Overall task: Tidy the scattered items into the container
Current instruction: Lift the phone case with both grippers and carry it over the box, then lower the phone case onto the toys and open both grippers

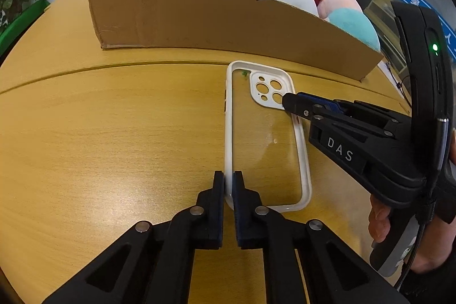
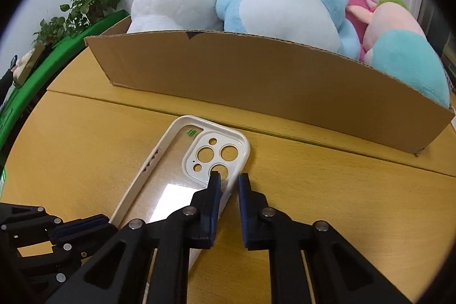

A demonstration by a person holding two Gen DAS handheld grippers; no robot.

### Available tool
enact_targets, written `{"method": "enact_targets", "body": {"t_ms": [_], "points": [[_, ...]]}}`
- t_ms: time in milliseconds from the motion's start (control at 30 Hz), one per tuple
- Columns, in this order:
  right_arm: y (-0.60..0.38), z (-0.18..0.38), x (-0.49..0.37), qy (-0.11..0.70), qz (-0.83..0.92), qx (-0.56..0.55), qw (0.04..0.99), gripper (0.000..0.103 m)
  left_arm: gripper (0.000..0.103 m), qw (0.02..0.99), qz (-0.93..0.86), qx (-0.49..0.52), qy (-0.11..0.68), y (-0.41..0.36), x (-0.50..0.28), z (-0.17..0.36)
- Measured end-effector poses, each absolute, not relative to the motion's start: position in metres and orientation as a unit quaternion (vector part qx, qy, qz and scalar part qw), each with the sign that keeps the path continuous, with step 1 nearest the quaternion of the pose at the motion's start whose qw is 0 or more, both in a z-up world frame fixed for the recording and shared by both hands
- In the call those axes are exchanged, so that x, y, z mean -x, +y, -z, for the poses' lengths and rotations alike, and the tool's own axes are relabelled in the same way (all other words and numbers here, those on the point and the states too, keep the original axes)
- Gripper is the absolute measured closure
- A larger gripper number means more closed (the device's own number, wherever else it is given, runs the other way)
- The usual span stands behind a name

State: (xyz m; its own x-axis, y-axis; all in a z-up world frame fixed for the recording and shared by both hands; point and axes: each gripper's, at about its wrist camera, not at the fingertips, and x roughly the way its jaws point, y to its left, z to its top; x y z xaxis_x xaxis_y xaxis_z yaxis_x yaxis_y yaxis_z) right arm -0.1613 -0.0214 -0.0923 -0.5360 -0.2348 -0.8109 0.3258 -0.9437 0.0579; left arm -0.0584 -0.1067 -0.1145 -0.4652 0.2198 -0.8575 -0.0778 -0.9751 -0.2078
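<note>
A clear phone case (image 1: 265,133) with a white rim lies flat on the wooden table, also in the right wrist view (image 2: 171,178). My left gripper (image 1: 228,179) is shut on the case's left rim near its bottom corner. My right gripper (image 2: 229,181) straddles the case's right rim beside the camera cutout, jaws a little apart; it also shows in the left wrist view (image 1: 287,103). The cardboard box (image 1: 216,19) stands just behind the case, also in the right wrist view (image 2: 256,81), and holds several plush toys (image 2: 279,7).
The wooden table (image 1: 99,133) has a seam running between the case and the box. A green rail and potted plants (image 2: 82,7) stand beyond the table's left edge. A glass door or window is at the far right.
</note>
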Motion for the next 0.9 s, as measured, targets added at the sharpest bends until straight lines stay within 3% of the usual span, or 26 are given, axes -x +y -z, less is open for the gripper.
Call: {"method": "enact_targets", "body": {"t_ms": [167,467,667,900], "points": [[-0.002,0.08,0.156,0.02,0.884,-0.439,0.16,0.093,0.097,0.104,-0.865,0.488,-0.061,-0.1,0.05,0.092],[0.023,-0.03,0.156,0.007,0.934,-0.319,0.161,0.093,0.097,0.139,-0.901,0.407,-0.054,-0.09,0.064,0.001],[0.014,-0.091,0.201,0.045,0.95,-0.267,0.154,0.093,0.097,0.141,-0.923,0.357,-0.03,-0.085,0.119,-0.057],[0.03,-0.115,0.288,0.033,0.949,-0.274,0.15,0.093,0.096,0.152,-0.926,0.345,-0.023,-0.085,0.202,-0.092]]}}
